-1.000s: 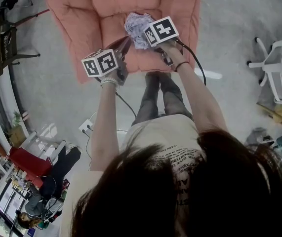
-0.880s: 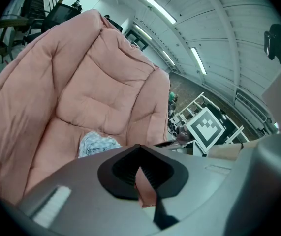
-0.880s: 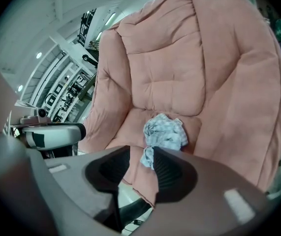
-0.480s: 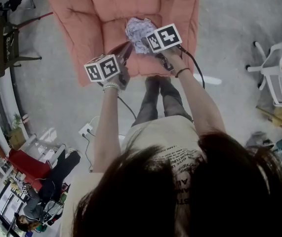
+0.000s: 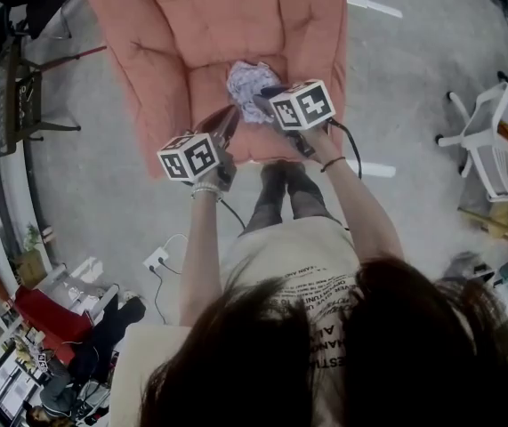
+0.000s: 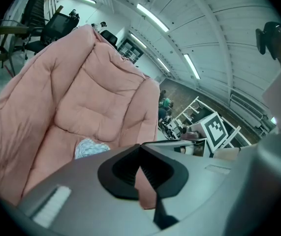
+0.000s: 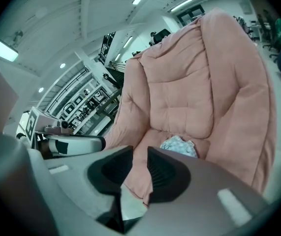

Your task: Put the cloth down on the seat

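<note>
Lying crumpled on the seat of a pink padded armchair, the pale patterned cloth sits free near the middle of the cushion, just below the backrest. No gripper touches it. In the right gripper view the cloth shows just past the jaw tips. In the left gripper view it lies off to the left of the jaws.

The right gripper hovers just beside the cloth at the seat's front. Its jaws stand apart with only pink cushion showing in the gap, and they are closing on nothing. The left gripper hangs near the front edge of the seat, a little apart from the cloth. Its jaw tips meet and nothing is clamped between them.

Each gripper is held in one of the person's hands, arms stretched out over the chair's front edge. Around the armchair lies grey floor, with a white chair well off to the right and a power strip on the floor at the left.
</note>
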A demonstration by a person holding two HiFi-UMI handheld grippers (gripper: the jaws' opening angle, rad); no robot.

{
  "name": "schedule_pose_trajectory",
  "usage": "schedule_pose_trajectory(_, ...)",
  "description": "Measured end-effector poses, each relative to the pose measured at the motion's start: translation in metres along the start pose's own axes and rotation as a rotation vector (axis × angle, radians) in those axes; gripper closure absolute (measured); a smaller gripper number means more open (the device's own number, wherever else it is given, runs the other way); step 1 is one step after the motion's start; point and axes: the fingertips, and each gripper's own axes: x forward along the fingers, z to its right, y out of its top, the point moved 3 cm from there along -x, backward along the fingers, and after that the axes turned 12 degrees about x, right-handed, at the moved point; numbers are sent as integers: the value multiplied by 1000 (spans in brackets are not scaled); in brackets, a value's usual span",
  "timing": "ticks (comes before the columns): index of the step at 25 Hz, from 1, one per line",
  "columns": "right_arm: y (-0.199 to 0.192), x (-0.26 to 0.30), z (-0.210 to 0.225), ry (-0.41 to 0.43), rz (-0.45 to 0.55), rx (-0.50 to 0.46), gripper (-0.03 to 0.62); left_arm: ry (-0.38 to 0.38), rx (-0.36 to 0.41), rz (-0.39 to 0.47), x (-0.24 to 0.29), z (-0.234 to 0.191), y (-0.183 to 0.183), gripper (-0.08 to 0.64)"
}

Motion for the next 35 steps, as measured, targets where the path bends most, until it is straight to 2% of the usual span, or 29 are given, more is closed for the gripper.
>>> schedule_pose_trajectory(10, 12, -48, -49, 92, 94, -107, 515, -36, 77, 92, -30, 40, 33, 569)
schedule_pose_trajectory(16, 22, -71, -77, 133, 131, -168, 529, -69, 131, 103, -41, 55, 51, 569)
schedule_pose_trajectory(22, 30, -89, -92, 153, 175, -186, 552, -84, 180, 136, -53, 71, 67, 569)
schedule_pose_trajectory(30, 39, -112, -109, 185, 236, -209, 589, -95, 206, 203, -67, 88, 85, 568)
schedule_pose_trajectory(35, 42, -123, -121, 211, 260, -232, 589, -91, 222, 238, -75, 95, 92, 569)
